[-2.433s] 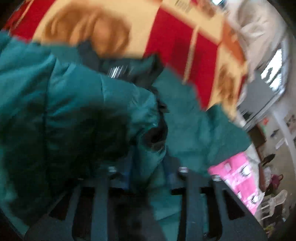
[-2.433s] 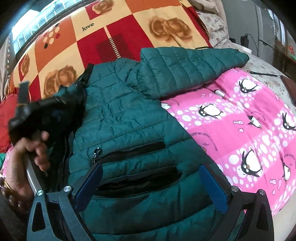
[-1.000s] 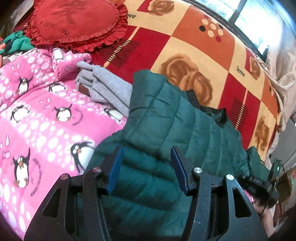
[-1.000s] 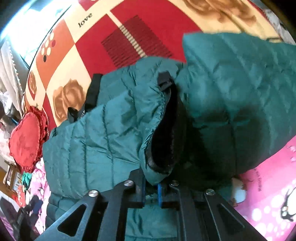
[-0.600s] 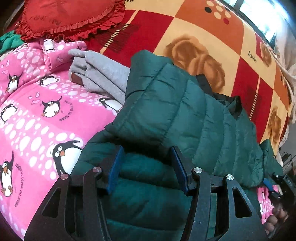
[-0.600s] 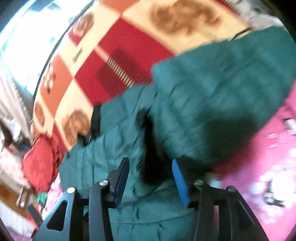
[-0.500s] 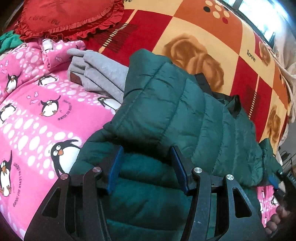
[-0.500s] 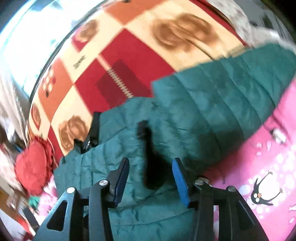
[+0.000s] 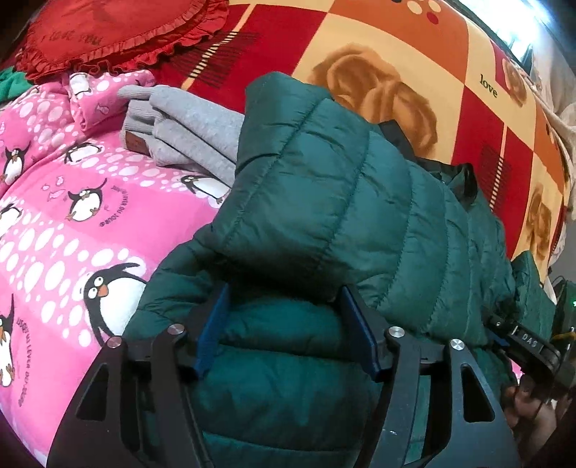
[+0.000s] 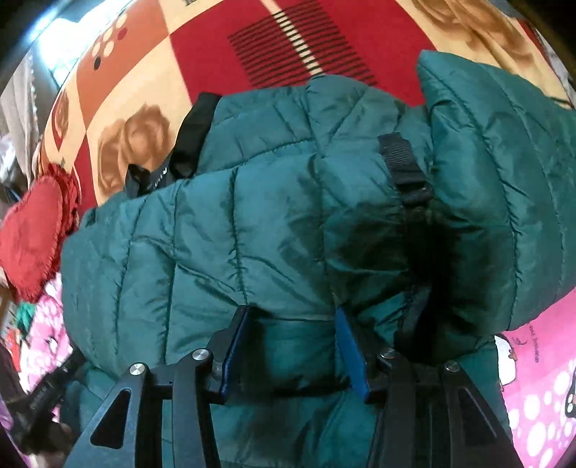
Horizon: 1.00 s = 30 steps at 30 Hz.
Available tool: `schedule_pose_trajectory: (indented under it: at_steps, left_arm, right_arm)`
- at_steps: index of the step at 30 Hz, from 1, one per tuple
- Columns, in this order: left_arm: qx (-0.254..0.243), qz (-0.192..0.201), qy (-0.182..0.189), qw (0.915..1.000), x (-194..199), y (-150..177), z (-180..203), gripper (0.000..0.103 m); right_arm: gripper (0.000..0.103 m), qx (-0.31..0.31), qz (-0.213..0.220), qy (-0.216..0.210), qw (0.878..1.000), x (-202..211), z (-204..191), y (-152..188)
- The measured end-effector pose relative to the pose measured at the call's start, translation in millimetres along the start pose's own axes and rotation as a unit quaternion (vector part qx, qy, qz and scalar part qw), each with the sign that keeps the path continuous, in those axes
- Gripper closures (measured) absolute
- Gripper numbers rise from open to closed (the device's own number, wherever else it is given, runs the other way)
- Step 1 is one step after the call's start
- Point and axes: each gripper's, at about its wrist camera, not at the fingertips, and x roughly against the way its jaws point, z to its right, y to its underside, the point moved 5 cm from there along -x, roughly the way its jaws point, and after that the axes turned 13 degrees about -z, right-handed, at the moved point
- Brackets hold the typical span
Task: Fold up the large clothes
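Between the blue pads of the left hand-held gripper [image 9: 284, 327], whose jaws stand apart, we see the puffed green jacket [image 9: 324, 223] bulging, not pinched. Likewise the right hand-held gripper [image 10: 291, 352] stands spread over a quilted fold. We find the jacket lying on the bed, sleeves folded across its body, over a pink penguin blanket [image 9: 72, 223], beside folded grey clothes [image 9: 187, 126] and a red heart cushion [image 9: 108, 32].
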Motion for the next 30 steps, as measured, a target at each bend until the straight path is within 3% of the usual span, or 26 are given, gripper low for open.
schedule_pose_trajectory:
  at_steps: [7,9,11,15,18,20,22,24,28,30]
  left_arm:
    - [0.000,0.002,0.005,1.0000,-1,0,-1,0.040]
    - [-0.004,0.001,-0.002,1.0000,-3,-1,0,0.039]
    - [-0.005,0.001,-0.005,1.0000,-3,-1,1,0.039]
    - [-0.003,0.002,0.001,1.0000,-1,0,-1,0.039]
    - [-0.002,0.002,0.002,1.0000,-1,0,-1,0.039]
    - [-0.004,0.002,-0.001,1.0000,-2,0,-1,0.039]
    - [-0.004,0.002,-0.003,1.0000,-2,0,0,0.039]
    - [-0.004,0.002,-0.003,1.0000,-2,0,0,0.039]
    - [-0.005,0.002,-0.003,1.0000,-2,0,0,0.039]
    - [-0.005,0.002,-0.002,1.0000,-2,0,0,0.039]
  right_arm:
    - [0.054,0.015,0.007,0.019,1.000,-1,-5,6]
    - [0.054,0.006,0.017,0.000,1.000,14,0,8]
    - [0.054,-0.010,0.053,-0.012,0.998,46,16,6]
    - [0.054,-0.046,0.132,0.074,0.987,123,92,-6]
    - [0.053,-0.112,0.147,0.147,0.972,169,182,-14]
    - [0.053,-0.164,0.151,0.151,0.963,190,238,-14]
    - [0.053,-0.218,0.151,0.139,0.954,203,290,-9]
    - [0.053,-0.243,0.146,0.095,0.954,205,324,-7]
    - [0.053,-0.298,0.111,0.000,0.948,169,357,-9]
    - [0.052,-0.294,0.138,-0.008,0.946,170,360,-17]
